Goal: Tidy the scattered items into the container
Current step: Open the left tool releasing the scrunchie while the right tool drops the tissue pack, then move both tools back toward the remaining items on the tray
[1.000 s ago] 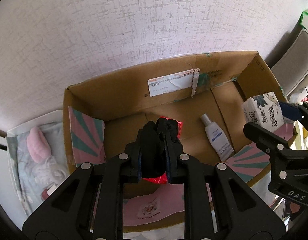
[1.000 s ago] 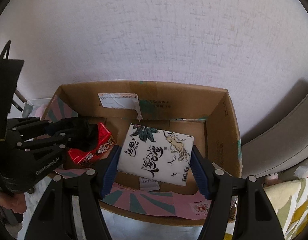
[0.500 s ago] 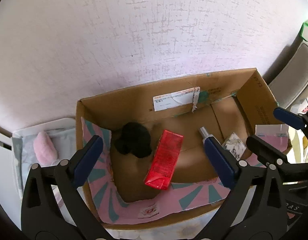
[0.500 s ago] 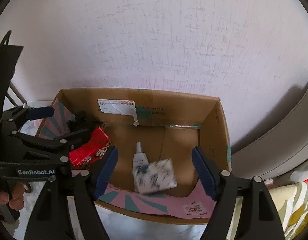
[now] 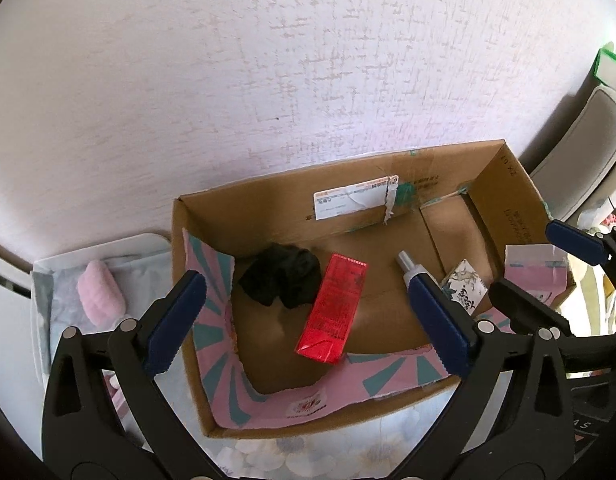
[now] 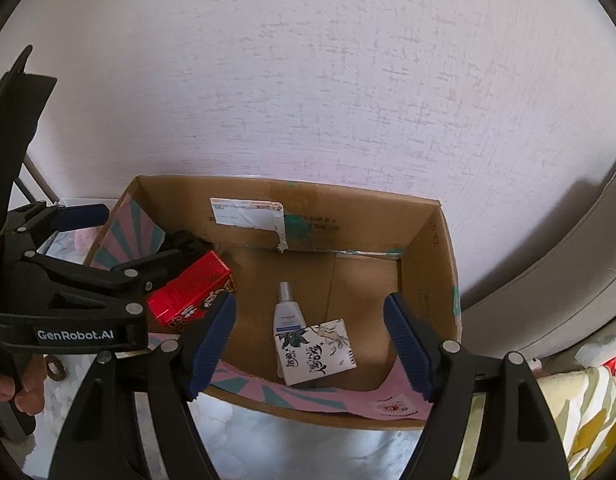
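Cardboard box (image 5: 268, 216) stands open against a pale textured wall (image 5: 268, 60); all places below are given from the box.

Inside, on its floor:
- black crumpled cloth (image 5: 282, 280) toward the left end, touching the red carton's long edge.
- red carton (image 5: 334, 306) lying flat near the middle.
- white bottle (image 6: 288, 312) right of the carton, lying down, cap toward the far wall.
- white packet with black calligraphy (image 6: 316, 350) by the near wall, overlapping the bottle's base.
- torn shipping label (image 5: 354, 198) stuck on the far inner wall.
- pink-and-teal paper (image 5: 268, 392) lining the left and near walls.

Left gripper (image 5: 308, 320) hangs above the box, blue pads spread wide, nothing between them. Right gripper (image 6: 310, 330) hangs over the right half, jaws well apart and empty; the packet lies loose below.

Left of the box: a white tray (image 5: 52, 280) holding a pink fuzzy item (image 5: 100, 296).
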`<state>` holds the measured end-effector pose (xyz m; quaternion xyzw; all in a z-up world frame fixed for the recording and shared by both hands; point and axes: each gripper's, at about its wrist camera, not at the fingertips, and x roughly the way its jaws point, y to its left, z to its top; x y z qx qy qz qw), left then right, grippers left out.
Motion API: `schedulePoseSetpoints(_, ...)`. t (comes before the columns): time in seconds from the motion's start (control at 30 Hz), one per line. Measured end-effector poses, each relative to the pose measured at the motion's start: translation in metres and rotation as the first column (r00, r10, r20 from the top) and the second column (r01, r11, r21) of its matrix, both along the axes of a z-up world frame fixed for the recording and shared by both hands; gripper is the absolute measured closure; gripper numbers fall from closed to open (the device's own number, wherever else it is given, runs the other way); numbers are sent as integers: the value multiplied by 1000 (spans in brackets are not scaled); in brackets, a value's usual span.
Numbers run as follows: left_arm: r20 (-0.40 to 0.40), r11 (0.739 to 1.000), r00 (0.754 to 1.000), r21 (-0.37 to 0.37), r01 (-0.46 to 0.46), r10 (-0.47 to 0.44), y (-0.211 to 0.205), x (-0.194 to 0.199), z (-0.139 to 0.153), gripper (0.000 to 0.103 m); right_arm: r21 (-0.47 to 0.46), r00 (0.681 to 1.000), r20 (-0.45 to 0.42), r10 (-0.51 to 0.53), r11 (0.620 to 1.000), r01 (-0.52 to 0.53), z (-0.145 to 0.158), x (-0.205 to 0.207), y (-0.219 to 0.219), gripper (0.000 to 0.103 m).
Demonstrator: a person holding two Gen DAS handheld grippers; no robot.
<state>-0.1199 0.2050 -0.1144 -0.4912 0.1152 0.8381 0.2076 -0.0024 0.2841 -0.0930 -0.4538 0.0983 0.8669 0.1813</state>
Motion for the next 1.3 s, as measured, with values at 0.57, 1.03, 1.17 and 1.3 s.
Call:
schedulePoseSetpoints(0.57,-42,999,999,47,-17,19,-58,17,34,2,41,999,-40,13,999,-11,25,7,-45,30)
schedulePoseSetpoints(1.03,-140,981,971,6,-196,194,-219,13,77,2,96,979,-92,184,980,-175,48,-25,-128,30)
schedulePoseSetpoints(1.17,-121,961,954,-2,-277,275,-269,14,72,2,95,960,-118,253,965,-243,52,-30,-153,30)
schedulePoseSetpoints(1.3,-96,943,940,-17,-332,329,-303,18,58,2,96,937,-128,325,944,-315,52,-34,-179,30)
